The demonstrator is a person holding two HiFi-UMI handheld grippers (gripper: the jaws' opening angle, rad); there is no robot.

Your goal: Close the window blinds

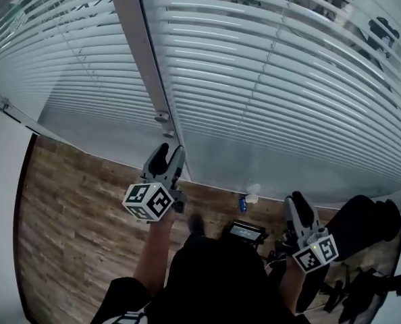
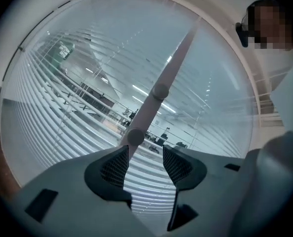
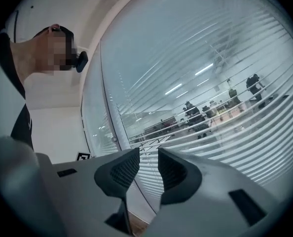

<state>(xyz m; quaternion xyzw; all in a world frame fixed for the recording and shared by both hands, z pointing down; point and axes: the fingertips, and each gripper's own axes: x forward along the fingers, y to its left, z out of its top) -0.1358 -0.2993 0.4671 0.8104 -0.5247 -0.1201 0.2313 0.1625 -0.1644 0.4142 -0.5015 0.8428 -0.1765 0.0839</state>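
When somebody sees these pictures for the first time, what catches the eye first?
White horizontal blinds fill the top of the head view, their slats tilted open. A pale window post with a round knob divides them, and the left claw, open and empty, points at it from just below. The right claw, also open, is at lower right.

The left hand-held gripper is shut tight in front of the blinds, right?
Not shut: the left hand-held gripper is open in front of the blinds, its jaws apart and gripping nothing. The left gripper view shows it.
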